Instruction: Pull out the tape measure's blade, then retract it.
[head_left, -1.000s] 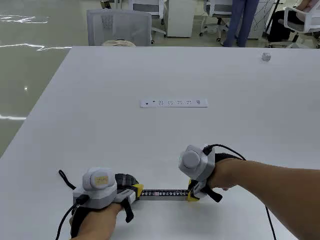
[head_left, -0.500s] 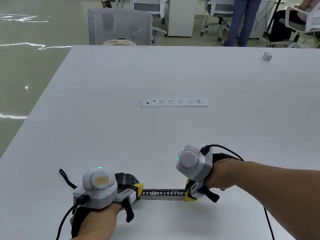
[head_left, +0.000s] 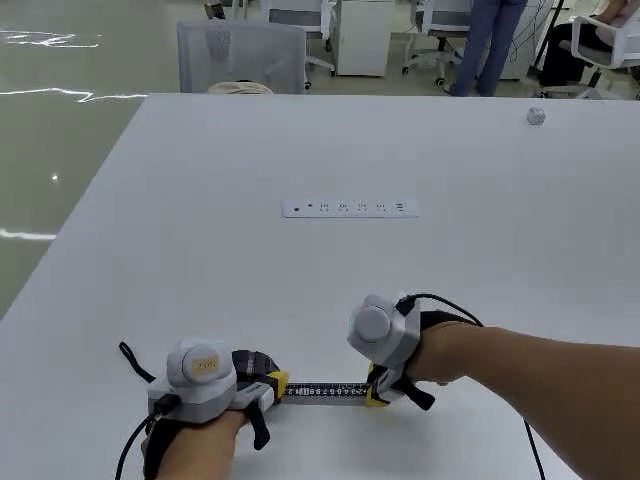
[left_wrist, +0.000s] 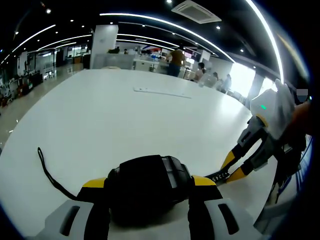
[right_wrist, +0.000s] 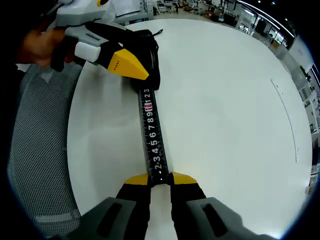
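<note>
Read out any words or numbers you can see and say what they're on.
"2 3 4 5 6 7 8 9", a red "10", then "1 2 3": on the tape measure's blade.
Power strip: markings too small to read.
The blade's digits in other views: blurred.

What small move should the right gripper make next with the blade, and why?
Probably keep easing the right gripper toward the case so the blade feeds in: the left gripper clamps the case, the right pinches the blade's tip, and the exposed length has shortened over the last second.
</note>
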